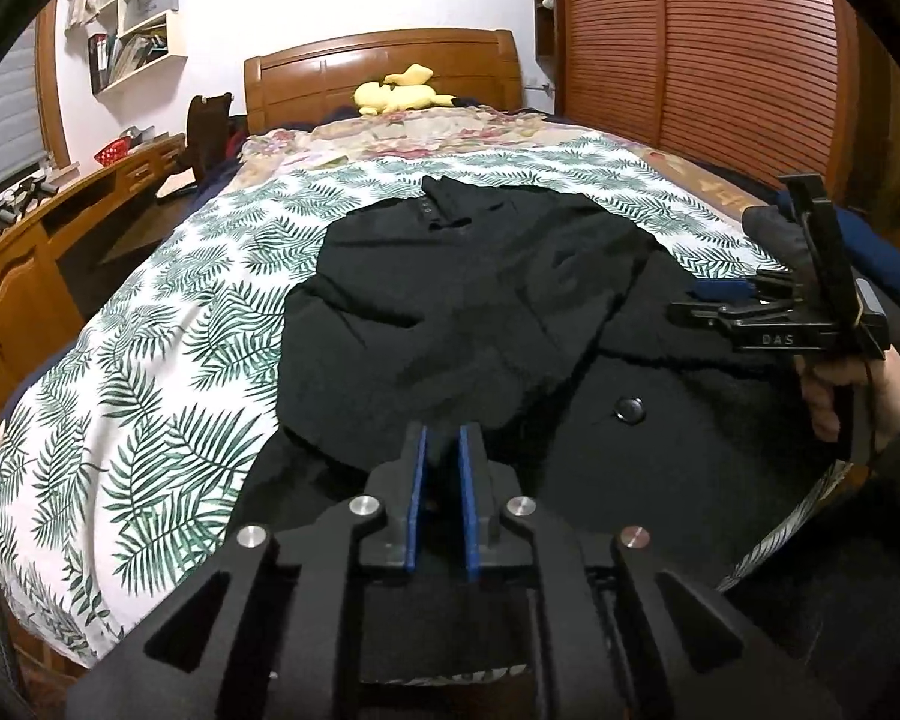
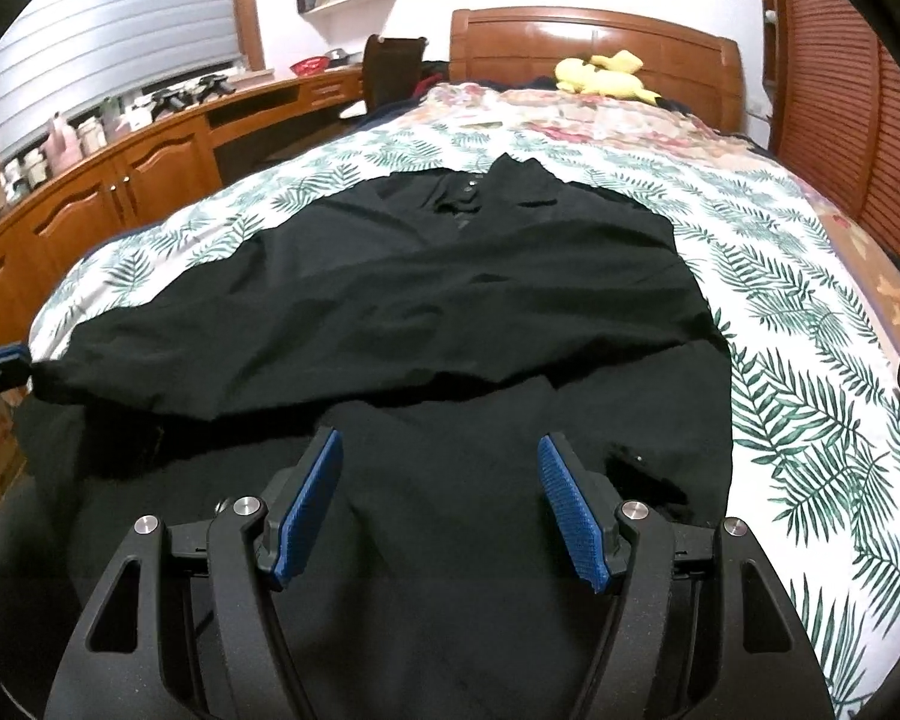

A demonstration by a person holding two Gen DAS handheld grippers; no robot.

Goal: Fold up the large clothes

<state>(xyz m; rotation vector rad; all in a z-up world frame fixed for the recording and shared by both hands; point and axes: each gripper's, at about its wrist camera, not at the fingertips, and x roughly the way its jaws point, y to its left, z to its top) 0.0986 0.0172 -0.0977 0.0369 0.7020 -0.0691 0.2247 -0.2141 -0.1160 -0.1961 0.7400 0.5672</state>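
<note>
Black coat (image 2: 450, 300) looks soft and floppy, so grab a hem corner; left gripper (image 1: 443, 444) barely parted and empty, right gripper (image 2: 441, 450) wide open.

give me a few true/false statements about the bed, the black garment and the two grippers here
1. The black garment lies spread on a leaf-print bedcover. True.
2. The right gripper is clamped shut on the cloth. False: its jaws stand wide apart with nothing between the pads.
3. A yellow plush toy sits near the wooden headboard. True.
4. The left gripper stands wide open. False: its blue pads leave only a narrow gap.
5. The garment's collar points toward the headboard. True.
6. The garment is red. False: it is black.
</note>
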